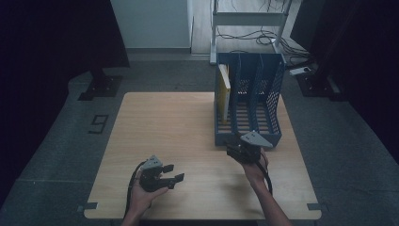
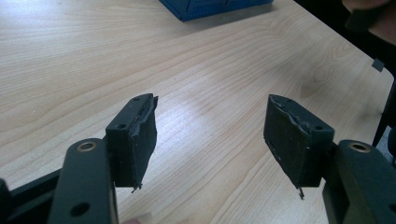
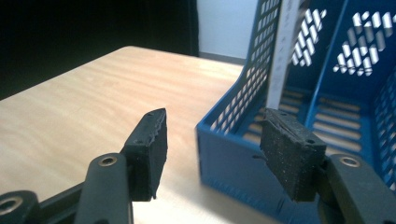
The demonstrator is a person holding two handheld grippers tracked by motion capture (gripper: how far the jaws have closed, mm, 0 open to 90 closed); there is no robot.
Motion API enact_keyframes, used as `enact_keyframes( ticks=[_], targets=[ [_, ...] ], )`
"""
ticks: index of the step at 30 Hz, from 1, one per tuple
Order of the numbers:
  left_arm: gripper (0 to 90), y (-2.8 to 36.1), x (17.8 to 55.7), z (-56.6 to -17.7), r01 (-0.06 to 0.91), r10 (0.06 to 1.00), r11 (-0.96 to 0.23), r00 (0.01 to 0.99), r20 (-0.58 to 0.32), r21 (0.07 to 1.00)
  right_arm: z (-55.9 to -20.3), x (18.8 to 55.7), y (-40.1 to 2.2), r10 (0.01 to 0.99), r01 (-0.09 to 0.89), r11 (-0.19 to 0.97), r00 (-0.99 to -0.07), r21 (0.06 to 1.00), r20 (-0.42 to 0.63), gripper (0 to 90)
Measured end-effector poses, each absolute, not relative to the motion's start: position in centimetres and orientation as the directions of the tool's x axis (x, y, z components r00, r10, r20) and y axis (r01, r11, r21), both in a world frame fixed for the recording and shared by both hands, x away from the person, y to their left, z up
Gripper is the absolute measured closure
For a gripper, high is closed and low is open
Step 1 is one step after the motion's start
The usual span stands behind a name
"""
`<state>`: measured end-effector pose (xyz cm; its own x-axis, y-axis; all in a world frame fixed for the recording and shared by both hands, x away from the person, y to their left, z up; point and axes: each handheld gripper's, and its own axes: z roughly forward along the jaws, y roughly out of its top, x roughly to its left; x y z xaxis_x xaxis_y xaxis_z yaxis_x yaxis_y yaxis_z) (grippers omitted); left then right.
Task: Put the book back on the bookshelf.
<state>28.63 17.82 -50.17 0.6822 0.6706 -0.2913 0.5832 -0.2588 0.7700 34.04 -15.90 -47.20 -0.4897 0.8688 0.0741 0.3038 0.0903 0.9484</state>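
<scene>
A blue three-slot file rack (image 1: 270,101) stands at the back right of the wooden table (image 1: 169,122). A yellow book (image 1: 224,84) stands upright in its left slot. My right gripper (image 1: 235,149) sits just before the rack's front edge. In the right gripper view its jaws (image 3: 217,149) are open, with the rack's front left corner (image 3: 219,140) just beyond them and the book's pale edge (image 3: 283,51) behind. My left gripper (image 1: 175,173) rests low near the table's front, open, its jaws (image 2: 210,140) over bare wood.
A white metal frame (image 1: 249,19) and cables lie on the floor behind the table. Dark curtains flank both sides. The rack's corner (image 2: 210,7) and the other hand (image 2: 373,21) show at the top of the left gripper view.
</scene>
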Motion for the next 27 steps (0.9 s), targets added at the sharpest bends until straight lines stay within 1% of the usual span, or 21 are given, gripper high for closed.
enact_keyframes(
  ticks=[7,9,13,15,17,18,20,21,27],
  targets=[
    [34.3,17.8,28.7,-50.4,0.59,0.672,-0.261,0.679,-0.295,0.764,-48.9,31.5,-15.8,0.848,0.324,0.102,-0.523,0.941,0.088,40.3],
    [34.4,17.8,28.7,-50.4,0.591,0.673,-0.261,0.678,-0.295,0.764,-49.4,30.8,-16.0,0.846,0.326,0.118,-0.527,0.938,0.076,40.2],
    [34.3,17.9,28.7,-50.5,0.593,0.676,-0.261,0.676,-0.295,0.761,-50.4,29.7,-16.4,0.859,0.33,0.156,-0.511,0.931,0.038,39.8],
    [34.3,17.9,28.8,-50.6,0.596,0.679,-0.261,0.673,-0.295,0.759,-51.0,29.3,-16.7,0.862,0.34,0.156,-0.505,0.927,0.04,39.6],
    [34.3,17.9,28.8,-50.7,0.6,0.68,-0.262,0.67,-0.297,0.756,-51.8,29.1,-17.2,0.867,0.355,0.134,-0.494,0.925,0.064,40.2],
    [34.3,17.9,28.8,-50.8,0.601,0.681,-0.262,0.669,-0.296,0.755,-52.0,29.0,-17.3,0.865,0.367,0.142,-0.497,0.919,0.065,39.8],
    [34.3,17.9,28.9,-50.9,0.602,0.682,-0.265,0.669,-0.295,0.753,-52.5,28.9,-17.6,0.871,0.378,0.175,-0.49,0.909,0.036,40.0],
    [34.3,17.8,28.9,-50.9,0.602,0.682,-0.265,0.669,-0.295,0.753,-52.7,28.9,-17.9,0.874,0.382,0.172,-0.485,0.908,0.039,40.1],
    [34.3,17.9,28.8,-50.8,0.6,0.68,-0.264,0.671,-0.296,0.755,-53.0,29.1,-18.7,0.875,0.413,0.125,-0.474,0.902,0.095,40.2]
  ],
)
